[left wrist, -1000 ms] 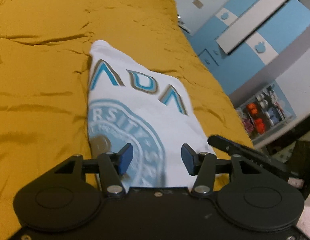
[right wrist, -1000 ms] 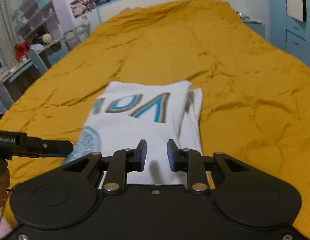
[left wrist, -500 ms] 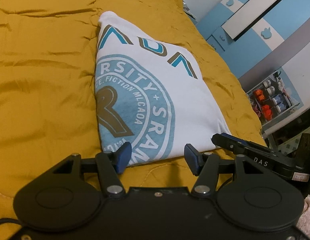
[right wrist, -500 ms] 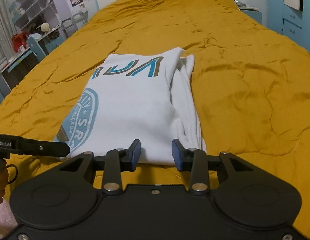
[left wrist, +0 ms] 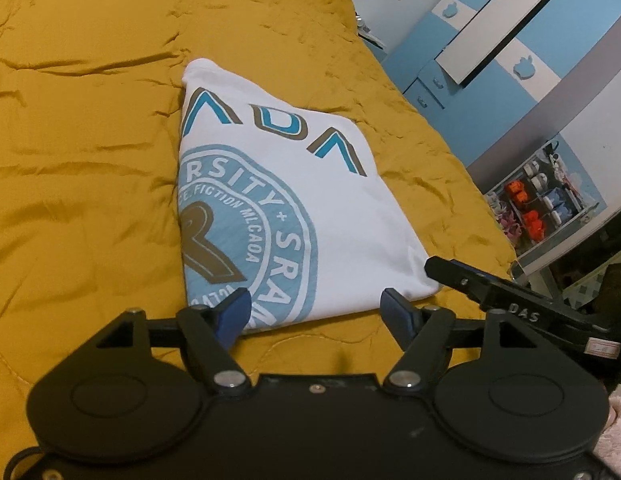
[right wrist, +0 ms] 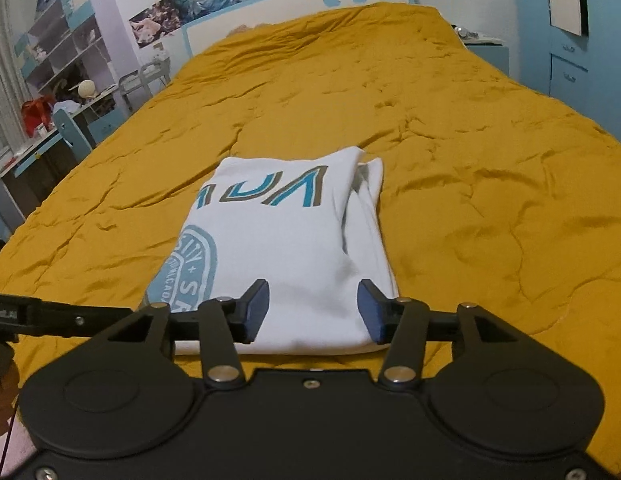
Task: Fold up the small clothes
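A white T-shirt point(left wrist: 294, 200) with a blue round print lies folded into a rectangle on the mustard bedspread point(left wrist: 78, 168). It also shows in the right wrist view point(right wrist: 294, 248), with stacked folded layers along its right edge. My left gripper point(left wrist: 316, 310) is open and empty, just short of the shirt's near edge. My right gripper point(right wrist: 312, 308) is open and empty, its fingertips above the shirt's near edge. The right gripper also shows in the left wrist view point(left wrist: 482, 284), at the shirt's near right corner.
The bedspread point(right wrist: 450, 128) stretches far beyond the shirt to a headboard point(right wrist: 294, 4). Blue and white cupboards point(left wrist: 522, 52) stand right of the bed. A desk and shelves point(right wrist: 50, 92) stand on the left. A small shelf with coloured items point(left wrist: 538, 208) sits near the bed's corner.
Both grippers have pulled back from the shirt toward its near edge. The right gripper has opened from nearly shut and let the shirt go. The shirt now lies flat and still.
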A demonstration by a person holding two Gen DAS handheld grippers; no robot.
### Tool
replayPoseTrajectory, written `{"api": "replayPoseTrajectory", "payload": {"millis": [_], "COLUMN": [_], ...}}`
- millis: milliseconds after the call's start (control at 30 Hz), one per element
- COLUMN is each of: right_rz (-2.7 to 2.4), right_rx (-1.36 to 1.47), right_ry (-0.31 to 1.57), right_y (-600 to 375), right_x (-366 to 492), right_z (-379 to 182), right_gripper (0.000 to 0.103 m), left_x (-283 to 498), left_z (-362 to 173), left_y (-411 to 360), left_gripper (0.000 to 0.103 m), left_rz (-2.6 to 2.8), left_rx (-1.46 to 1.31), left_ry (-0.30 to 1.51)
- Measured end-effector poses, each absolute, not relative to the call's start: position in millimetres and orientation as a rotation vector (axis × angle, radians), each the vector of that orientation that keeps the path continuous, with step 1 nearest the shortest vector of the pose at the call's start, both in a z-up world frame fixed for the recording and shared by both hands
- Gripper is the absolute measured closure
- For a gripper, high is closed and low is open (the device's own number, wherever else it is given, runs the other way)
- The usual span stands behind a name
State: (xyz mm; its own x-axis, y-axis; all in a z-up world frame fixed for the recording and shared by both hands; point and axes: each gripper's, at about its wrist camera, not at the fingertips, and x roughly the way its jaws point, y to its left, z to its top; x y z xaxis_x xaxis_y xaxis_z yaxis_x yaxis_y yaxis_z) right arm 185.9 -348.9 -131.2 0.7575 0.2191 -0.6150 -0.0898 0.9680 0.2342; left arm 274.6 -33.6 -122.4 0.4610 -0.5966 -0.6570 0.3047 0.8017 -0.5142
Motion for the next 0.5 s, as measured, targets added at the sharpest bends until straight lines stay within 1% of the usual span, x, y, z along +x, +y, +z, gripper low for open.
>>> {"api": "replayPoseTrajectory", "payload": {"millis": [167, 233, 300, 367, 500], "right_rz": [0.139, 0.149, 0.159, 0.173, 0.185], "right_rx": [0.185, 0.194, 0.207, 0.229, 0.246], "right_ry": [0.752, 0.752, 0.712, 0.661, 0.587], "right_y": [-353.0, -355.3, -360.3, -367.1, -377.9], "right_x": [198.0, 201.0, 208.9, 223.3, 278.3], "right_z": [-153.2, -149.6, -137.6, -125.6, -111.7], "right_gripper": [0.052, 0.052, 0.052, 0.051, 0.051], "left_x": [282.4, 285.3, 288.5, 293.7, 312.6], "left_z": [-132.1, -133.1, -129.1, -123.2, -120.9], "left_y": [-33.9, -31.5, -27.7, -23.5, -17.8], "left_gripper": [0.029, 0.029, 0.029, 0.024, 0.024], "left_rz": [-0.541, -0.541, -0.532, -0.524, -0.506], "left_rx": [-0.35, -0.368, -0.381, -0.396, -0.421], "left_ry": [0.98, 0.988, 0.977, 0.951, 0.937]}}
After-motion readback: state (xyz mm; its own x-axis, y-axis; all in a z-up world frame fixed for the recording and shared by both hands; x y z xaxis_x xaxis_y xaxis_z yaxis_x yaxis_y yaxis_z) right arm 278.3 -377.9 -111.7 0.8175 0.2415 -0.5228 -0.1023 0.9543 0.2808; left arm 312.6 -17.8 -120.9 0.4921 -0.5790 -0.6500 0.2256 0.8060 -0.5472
